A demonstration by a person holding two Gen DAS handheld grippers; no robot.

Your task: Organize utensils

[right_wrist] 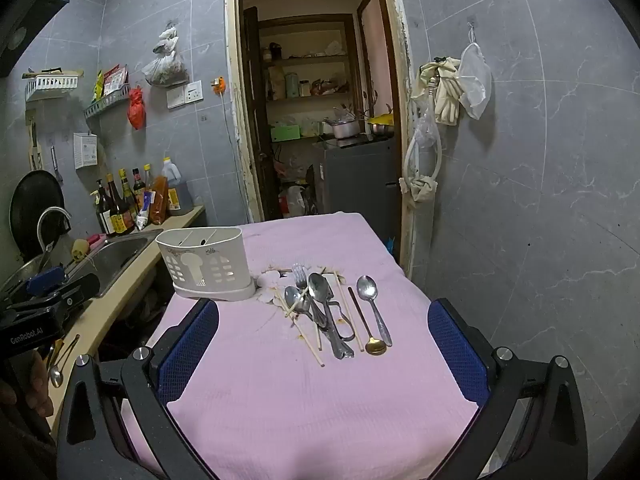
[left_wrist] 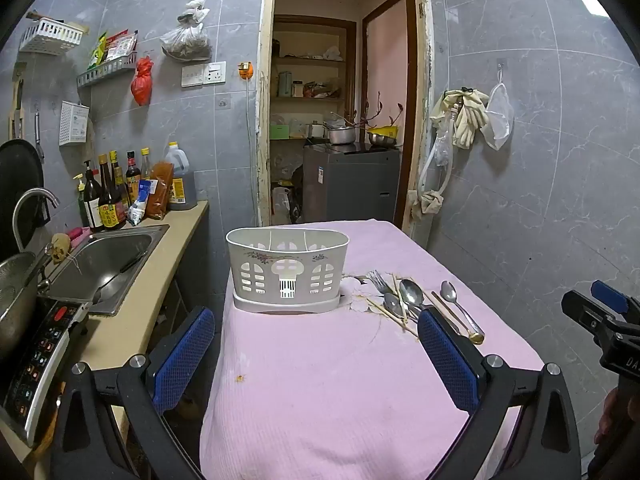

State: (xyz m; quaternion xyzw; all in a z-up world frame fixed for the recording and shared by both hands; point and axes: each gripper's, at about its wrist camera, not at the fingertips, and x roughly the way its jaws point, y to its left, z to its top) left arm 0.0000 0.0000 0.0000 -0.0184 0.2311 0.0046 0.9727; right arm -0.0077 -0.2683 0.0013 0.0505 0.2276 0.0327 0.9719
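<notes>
Covering the table (right_wrist: 320, 400) is a pink cloth with a fine woven texture, stained brown around the utensils. At the table's far left corner stands the utensil holder (right_wrist: 206, 266), a white plastic caddy with an oval rim, a perforated front wall, a small floral print and internal dividers, seated on a matching drip tray. Nothing is seen rising above its rim.

Just right of the holder lies the loose utensil pile (right_wrist: 328, 312). It contains a stainless-steel fork (right_wrist: 299, 273), polished steel spoons with oval bowls (right_wrist: 320, 286), pale wooden chopsticks (right_wrist: 308, 346) crossing under and over the metal, and a slim dark-handled spoon with a gold-coloured round bowl (right_wrist: 375, 346) pointing toward the camera. 1 steel spoon (right_wrist: 370, 300) lies at the right edge of the group. Several pieces overlap; an exact count cannot be read.

The left gripper (left_wrist: 316, 356) hovers over the near part of the table, facing the holder. Its jaws stand fully apart, blue mesh-textured pads on black fingers, with nothing between them. The right gripper (right_wrist: 324, 356) hovers above the near part of the cloth, short of the pile, jaws equally wide and holding nothing.

Left of the table runs a beige counter with a steel sink (left_wrist: 108, 264). Grey marbled tiles line the walls.
</notes>
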